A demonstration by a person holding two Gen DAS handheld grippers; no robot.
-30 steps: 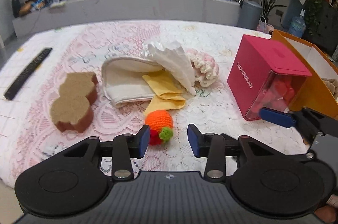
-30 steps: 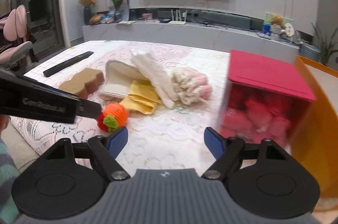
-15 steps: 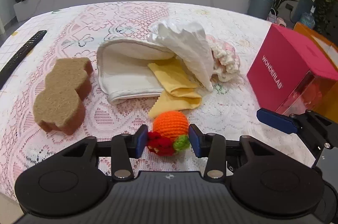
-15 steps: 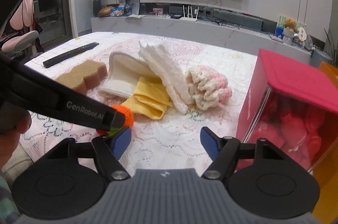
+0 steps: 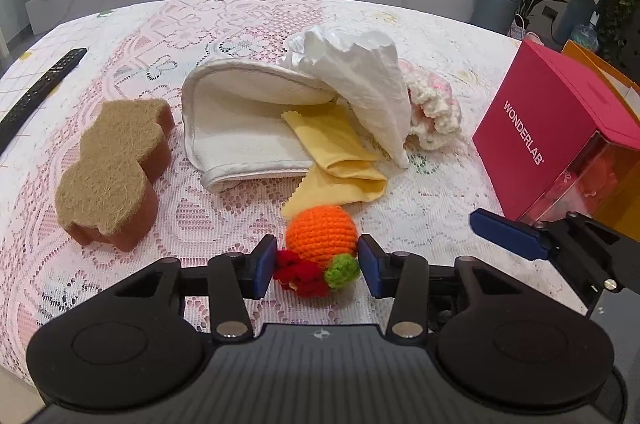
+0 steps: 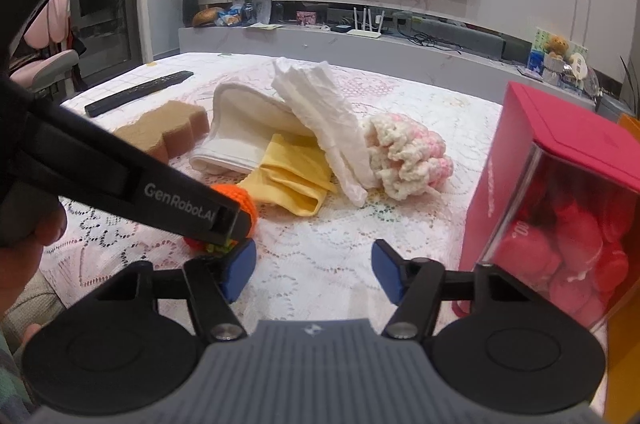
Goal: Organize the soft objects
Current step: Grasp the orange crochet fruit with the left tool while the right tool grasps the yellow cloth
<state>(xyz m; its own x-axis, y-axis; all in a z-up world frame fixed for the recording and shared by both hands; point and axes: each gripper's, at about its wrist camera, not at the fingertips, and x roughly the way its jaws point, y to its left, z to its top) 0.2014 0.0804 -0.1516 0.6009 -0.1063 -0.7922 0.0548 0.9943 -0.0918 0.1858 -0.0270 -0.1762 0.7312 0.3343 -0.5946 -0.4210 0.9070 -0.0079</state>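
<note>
An orange crocheted ball (image 5: 322, 235) with red and green trim lies on the lace tablecloth between the blue pads of my left gripper (image 5: 318, 266); the jaws stand around it, open, close on both sides. It shows partly hidden behind the left gripper in the right wrist view (image 6: 240, 201). Behind lie a yellow cloth (image 5: 336, 159), a white folded towel (image 5: 240, 135), a white crumpled cloth (image 5: 364, 79), a pink-white knitted piece (image 5: 434, 111) and a brown sponge (image 5: 112, 163). My right gripper (image 6: 314, 272) is open and empty above the table.
A pink WONDERLAB box (image 5: 548, 127) with a clear front stands at the right, an orange box (image 5: 600, 71) behind it. A black remote (image 5: 38, 89) lies at the far left. The table's front edge is near both grippers.
My left gripper has moved forward and down so the orange ball now sits between its pads. The right gripper has shifted slightly left and closer to the table.
</note>
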